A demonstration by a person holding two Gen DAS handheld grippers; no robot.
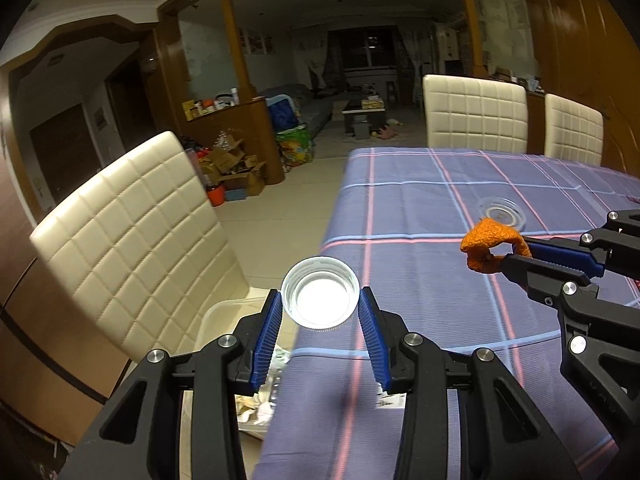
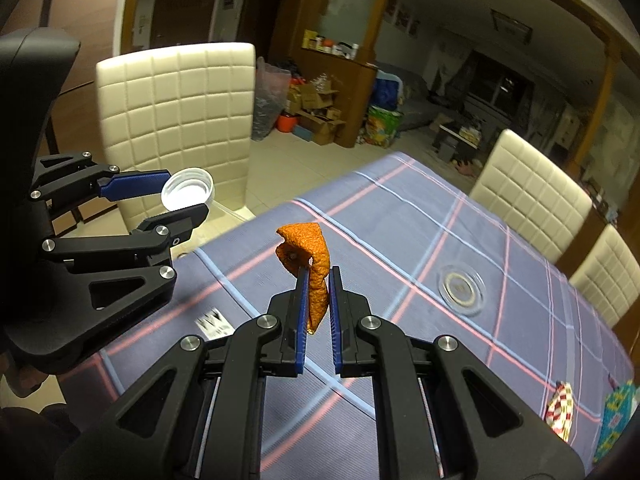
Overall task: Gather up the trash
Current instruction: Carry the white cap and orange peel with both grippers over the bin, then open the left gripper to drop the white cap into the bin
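Note:
My left gripper (image 1: 320, 300) is shut on a white plastic bottle cap (image 1: 320, 295), open side towards the camera, held above the table's left edge. It also shows in the right wrist view (image 2: 187, 194) at the left. My right gripper (image 2: 319, 274) is shut on a curled piece of orange peel (image 2: 308, 250) and holds it above the table. In the left wrist view the peel (image 1: 486, 250) hangs at the right. A white bin (image 1: 224, 312) with crumpled trash sits on the chair seat below the left gripper, partly hidden.
The table has a blue plaid cloth (image 1: 420, 208). A clear glass dish (image 2: 460, 290) lies on it. Colourful wrappers (image 2: 560, 408) lie at the table's right. Cream padded chairs (image 1: 132, 240) stand around the table. A printed label (image 2: 212, 320) lies near the left edge.

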